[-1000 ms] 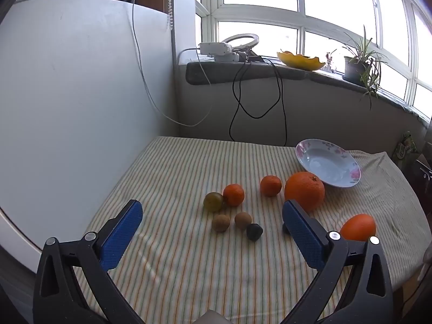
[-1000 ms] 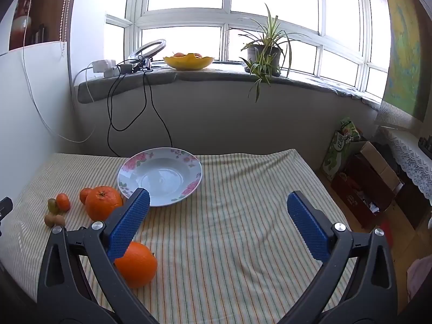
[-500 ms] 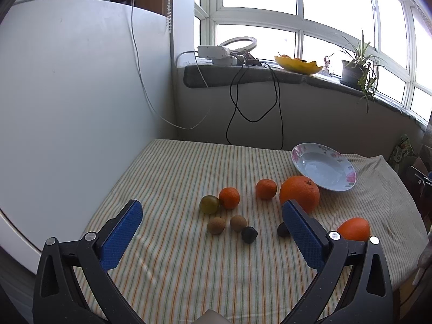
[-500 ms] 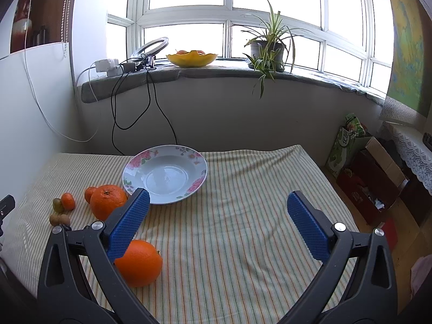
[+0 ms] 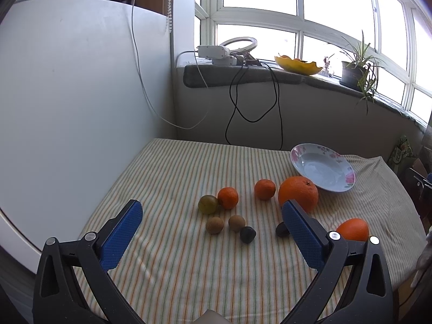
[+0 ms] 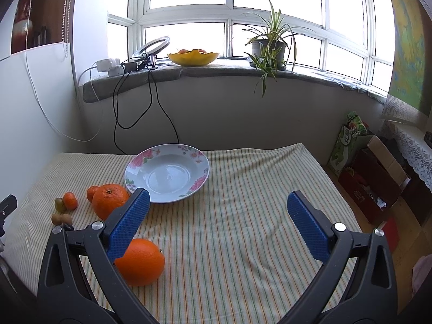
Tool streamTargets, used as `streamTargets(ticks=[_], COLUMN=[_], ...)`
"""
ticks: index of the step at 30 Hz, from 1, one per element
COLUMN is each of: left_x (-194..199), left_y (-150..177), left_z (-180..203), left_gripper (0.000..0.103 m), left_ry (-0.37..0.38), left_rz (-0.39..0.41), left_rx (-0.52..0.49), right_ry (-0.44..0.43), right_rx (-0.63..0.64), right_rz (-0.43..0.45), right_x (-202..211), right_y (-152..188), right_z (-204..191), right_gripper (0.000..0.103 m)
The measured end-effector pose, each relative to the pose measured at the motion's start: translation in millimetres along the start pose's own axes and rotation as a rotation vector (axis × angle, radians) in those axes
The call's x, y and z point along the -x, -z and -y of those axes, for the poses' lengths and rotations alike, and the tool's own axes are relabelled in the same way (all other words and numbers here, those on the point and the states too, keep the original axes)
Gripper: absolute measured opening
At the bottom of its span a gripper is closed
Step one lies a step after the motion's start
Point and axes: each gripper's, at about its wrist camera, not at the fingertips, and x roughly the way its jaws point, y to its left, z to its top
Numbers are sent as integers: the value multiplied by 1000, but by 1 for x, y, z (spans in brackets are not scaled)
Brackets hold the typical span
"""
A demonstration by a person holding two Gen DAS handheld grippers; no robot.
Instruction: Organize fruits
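Both grippers, left (image 5: 212,222) and right (image 6: 218,213), hover with fingers apart (nothing held); fruit lies at nine o'clock of the plate (image 6: 189,186), awaiting sorting

My tool's pads (image 5: 121,235) are blue; the plate (image 6: 135,166) is pale with pink flowers; the worktop cloth (image 6: 243,216) is green-and-orange striped.
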Motion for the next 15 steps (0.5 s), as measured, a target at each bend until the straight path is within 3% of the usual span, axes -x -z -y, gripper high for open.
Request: streamTargets(ticks=[15], left_x=[1], left_y=[-1], left_z=[-1], left_gripper=[103], left_ry=[7], left_rz=[1], left_rx=[4], right_ry=[-4], right_rx=[-1], right_rz=[-3], right_x=[0], right_y=[1], right_z=[-1], right_gripper=[103])
